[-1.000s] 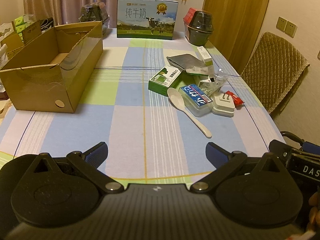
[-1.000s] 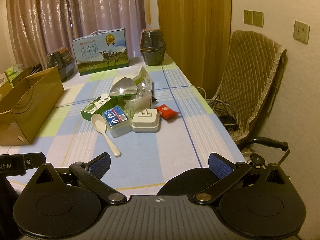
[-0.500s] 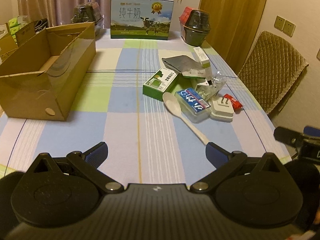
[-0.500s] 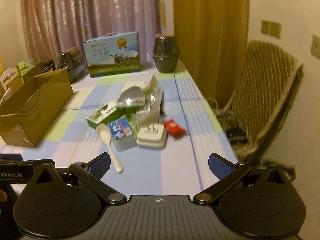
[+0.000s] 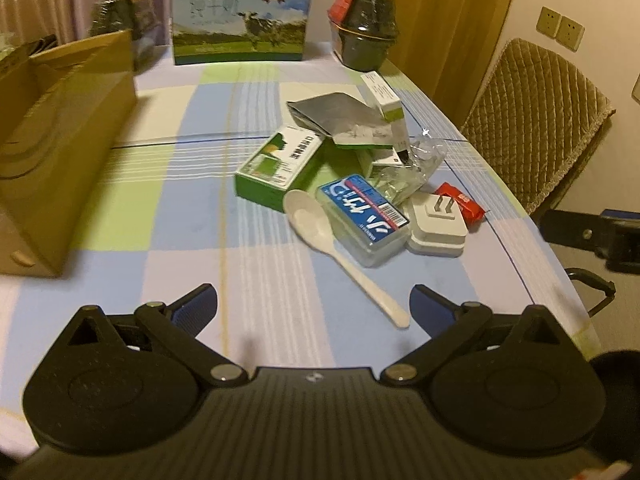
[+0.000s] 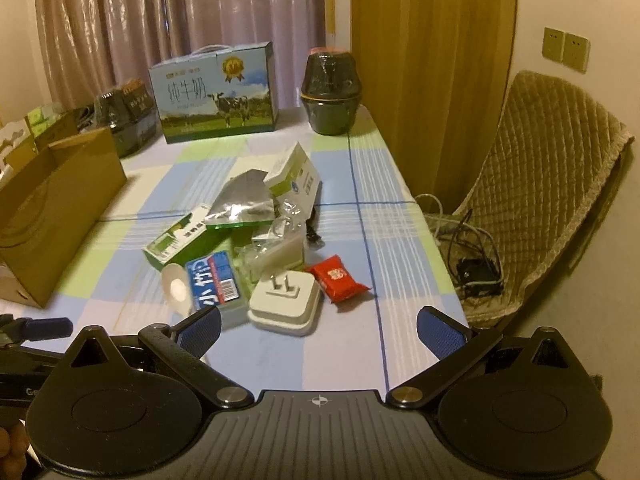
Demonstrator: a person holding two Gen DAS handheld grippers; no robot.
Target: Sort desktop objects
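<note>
The left hand-held gripper (image 5: 314, 302) sits at the bottom of its frame with its blue-padded fingers spread wide and nothing between them, above the checked cloth of the bench (image 5: 160, 224). The handle tip of a white spoon (image 5: 340, 256) lies just short of the right finger. The spoon's bowl touches a clear box with a blue label (image 5: 364, 214), and a white plug adapter (image 5: 438, 222) sits just right of that box, prongs up. A red packet (image 5: 460, 202) lies beside the adapter, and a green carton (image 5: 280, 162) lies at the centre of the frame beside a silver pouch (image 5: 332, 114). An open cardboard box (image 5: 60, 140) stands at the left edge.

The right hand-held gripper (image 6: 318, 330) is likewise spread and empty at the bottom of its frame, with the plug adapter (image 6: 286, 300) just above the gap between its fingers. A milk gift box (image 6: 216, 92) stands at the upper centre.
</note>
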